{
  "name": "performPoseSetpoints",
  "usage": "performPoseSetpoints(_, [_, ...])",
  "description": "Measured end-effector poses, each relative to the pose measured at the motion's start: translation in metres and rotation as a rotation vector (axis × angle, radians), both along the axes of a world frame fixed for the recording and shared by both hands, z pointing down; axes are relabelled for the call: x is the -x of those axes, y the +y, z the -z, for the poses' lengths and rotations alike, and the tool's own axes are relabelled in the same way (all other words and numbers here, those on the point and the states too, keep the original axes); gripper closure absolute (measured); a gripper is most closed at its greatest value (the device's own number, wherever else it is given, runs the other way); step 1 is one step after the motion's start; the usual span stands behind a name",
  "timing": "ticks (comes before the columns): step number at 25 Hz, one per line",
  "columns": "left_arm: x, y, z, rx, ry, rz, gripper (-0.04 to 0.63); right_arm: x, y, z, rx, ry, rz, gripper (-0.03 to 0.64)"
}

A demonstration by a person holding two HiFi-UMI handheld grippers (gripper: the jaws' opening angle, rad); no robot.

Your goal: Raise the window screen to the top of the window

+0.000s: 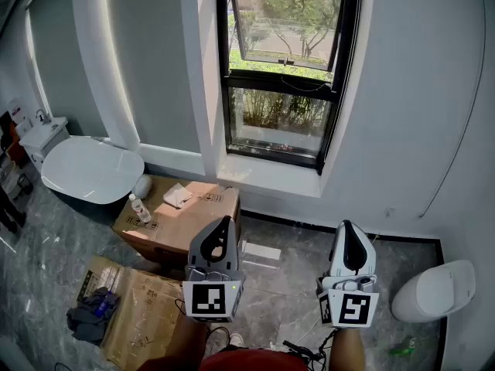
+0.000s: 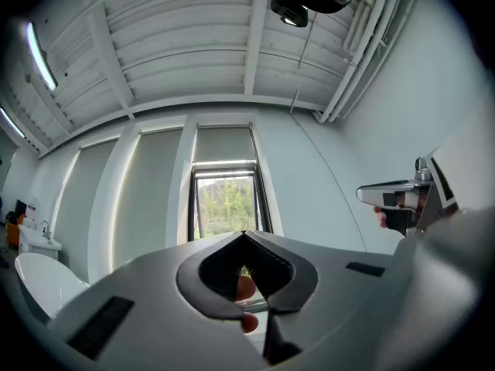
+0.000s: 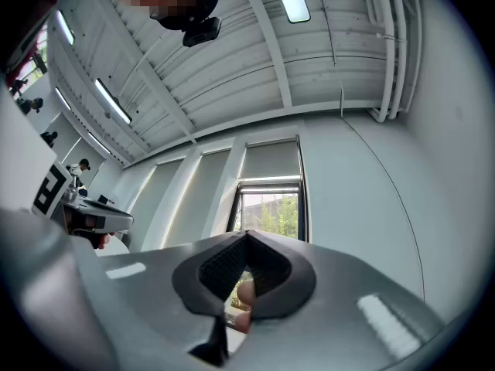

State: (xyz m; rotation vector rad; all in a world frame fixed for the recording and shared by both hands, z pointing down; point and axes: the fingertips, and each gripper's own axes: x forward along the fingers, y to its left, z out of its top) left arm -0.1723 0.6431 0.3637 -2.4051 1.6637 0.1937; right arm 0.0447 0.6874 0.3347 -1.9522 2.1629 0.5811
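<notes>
The tall black-framed window (image 1: 282, 91) is set in the white wall ahead. In the two gripper views a grey screen (image 2: 224, 144) (image 3: 272, 159) covers its upper part, its lower edge above the glass. My left gripper (image 1: 225, 220) and right gripper (image 1: 347, 224) are held low, side by side over the floor, well short of the wall, and point towards the window. Both are shut with nothing between the jaws; the left gripper (image 2: 244, 234) and right gripper (image 3: 247, 234) show closed tips. Neither touches the window or the screen.
A cardboard box (image 1: 182, 215) with a bottle (image 1: 139, 207) on it stands under the sill to the left. Flattened cardboard (image 1: 131, 308) and dark clothes (image 1: 93, 309) lie beside it. A white bathtub (image 1: 91, 168) is at left, a toilet (image 1: 441, 288) at right.
</notes>
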Motion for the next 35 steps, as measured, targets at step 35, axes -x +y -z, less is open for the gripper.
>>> performPoseSetpoints(35, [0.069, -0.107, -0.031, 0.074, 0.015, -0.043, 0.591, 0.066, -0.098, -0.028, 0.050, -0.027, -0.025, 0.607])
